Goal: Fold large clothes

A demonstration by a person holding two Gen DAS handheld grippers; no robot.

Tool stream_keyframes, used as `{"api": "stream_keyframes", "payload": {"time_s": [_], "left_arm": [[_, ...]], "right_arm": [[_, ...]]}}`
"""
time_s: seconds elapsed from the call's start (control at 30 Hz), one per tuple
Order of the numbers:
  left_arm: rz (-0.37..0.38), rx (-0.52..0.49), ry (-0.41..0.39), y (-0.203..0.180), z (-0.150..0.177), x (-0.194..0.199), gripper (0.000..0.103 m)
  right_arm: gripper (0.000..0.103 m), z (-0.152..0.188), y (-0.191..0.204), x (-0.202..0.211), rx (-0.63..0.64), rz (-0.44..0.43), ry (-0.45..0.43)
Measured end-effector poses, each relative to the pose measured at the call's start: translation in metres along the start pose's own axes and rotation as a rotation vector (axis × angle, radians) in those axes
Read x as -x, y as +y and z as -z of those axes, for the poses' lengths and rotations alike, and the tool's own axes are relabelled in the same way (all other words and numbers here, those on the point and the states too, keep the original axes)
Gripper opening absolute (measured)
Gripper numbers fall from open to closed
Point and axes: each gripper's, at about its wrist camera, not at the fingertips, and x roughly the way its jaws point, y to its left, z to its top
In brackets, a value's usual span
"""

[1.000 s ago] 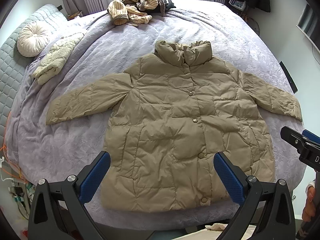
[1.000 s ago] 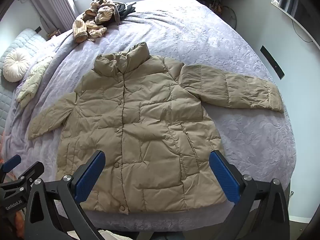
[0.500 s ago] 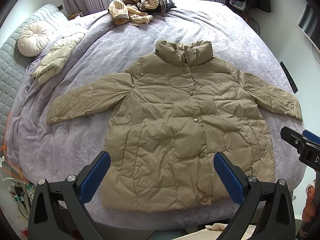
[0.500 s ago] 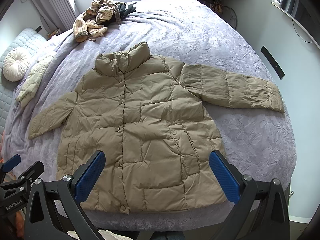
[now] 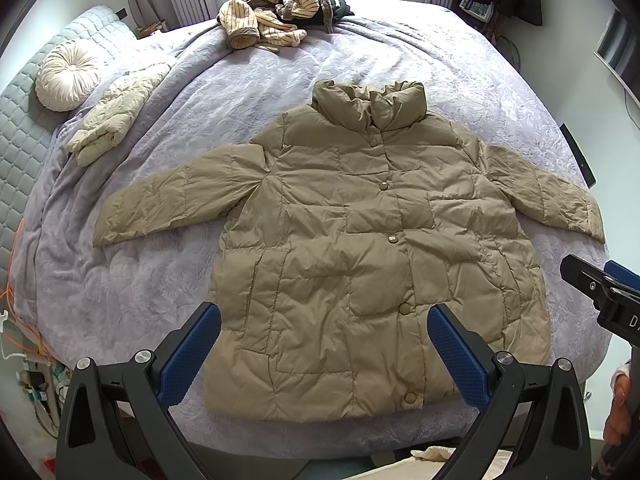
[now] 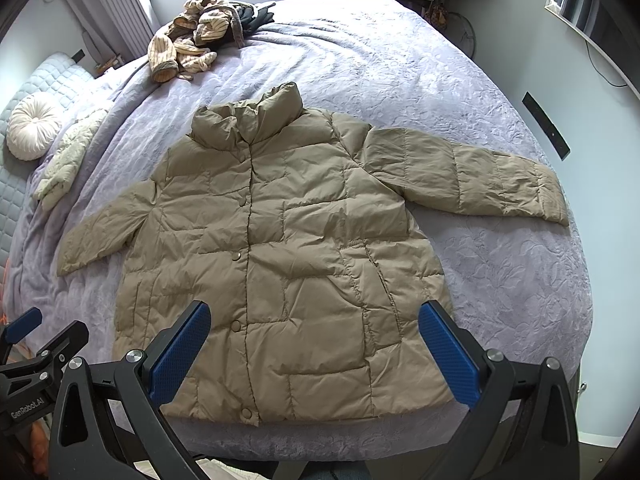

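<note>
A tan puffer jacket (image 5: 360, 240) lies flat and buttoned on a lilac bedspread (image 5: 140, 288), collar away from me, both sleeves spread out. It also shows in the right wrist view (image 6: 280, 248). My left gripper (image 5: 320, 356) is open and empty, held above the jacket's hem. My right gripper (image 6: 312, 352) is open and empty too, above the hem further right. The right gripper's tip shows at the right edge of the left wrist view (image 5: 600, 288).
A pile of striped clothes (image 5: 272, 20) lies at the far end of the bed. A cream folded garment (image 5: 116, 120) and a round pillow (image 5: 68, 76) lie at the far left. Wall and shelf stand to the right. Cables (image 5: 24, 344) hang at the bed's left edge.
Both views have shifted very slightly; the jacket sits a touch lower and nearer in frame. Nothing was grasped or moved.
</note>
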Motion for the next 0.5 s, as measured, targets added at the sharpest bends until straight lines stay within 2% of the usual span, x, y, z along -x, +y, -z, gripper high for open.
{"api": "stream_keyframes", "payload": {"time_s": [0.5], "left_arm": [[0.0, 0.0, -0.002, 0.0001, -0.0001, 0.0001, 0.103]], "right_arm": [[0.103, -0.0004, 0.0023, -0.0004, 0.001, 0.0, 0.001]]}}
